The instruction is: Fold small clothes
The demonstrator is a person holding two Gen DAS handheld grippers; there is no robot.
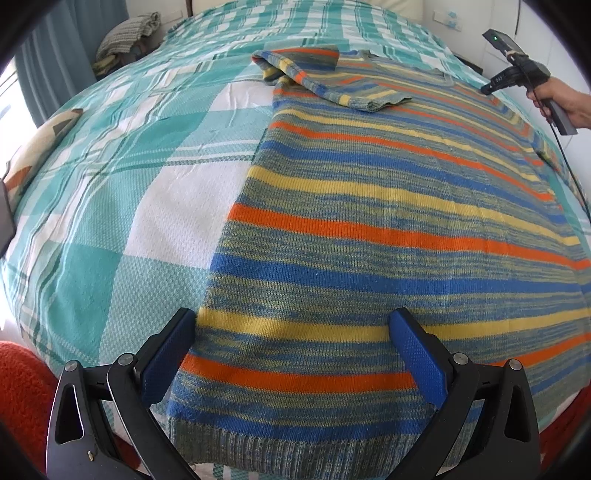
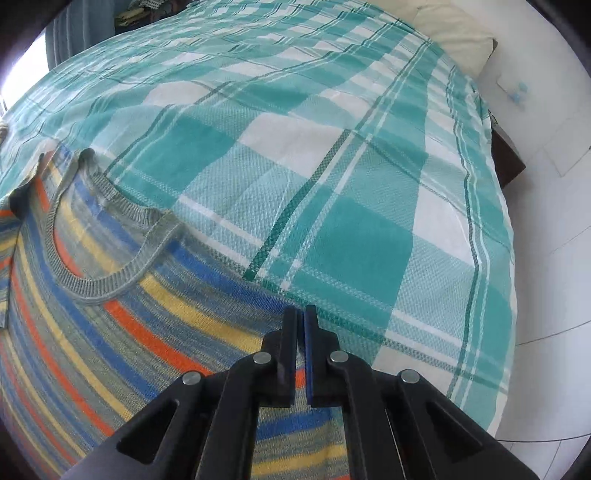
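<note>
A striped knit sweater (image 1: pixel 388 206) in blue, orange, yellow and grey-green lies flat on the bed, hem toward me. Its left sleeve (image 1: pixel 325 79) is folded in across the chest. My left gripper (image 1: pixel 291 325) is open, its blue pads straddling the sweater's lower left corner just above the hem. In the right wrist view the sweater's collar (image 2: pixel 110 258) and shoulder (image 2: pixel 207 314) show. My right gripper (image 2: pixel 300 314) is shut with nothing between the pads, hovering over the shoulder edge; it also shows in the left wrist view (image 1: pixel 491 86), held by a hand.
The bed is covered with a teal and white plaid spread (image 1: pixel 140 177). A pile of folded cloth (image 1: pixel 125 37) sits at the far left. A cream pillow (image 2: pixel 454 33) lies at the head. An orange rug (image 1: pixel 22 391) and white tiled floor (image 2: pixel 546 295) flank the bed.
</note>
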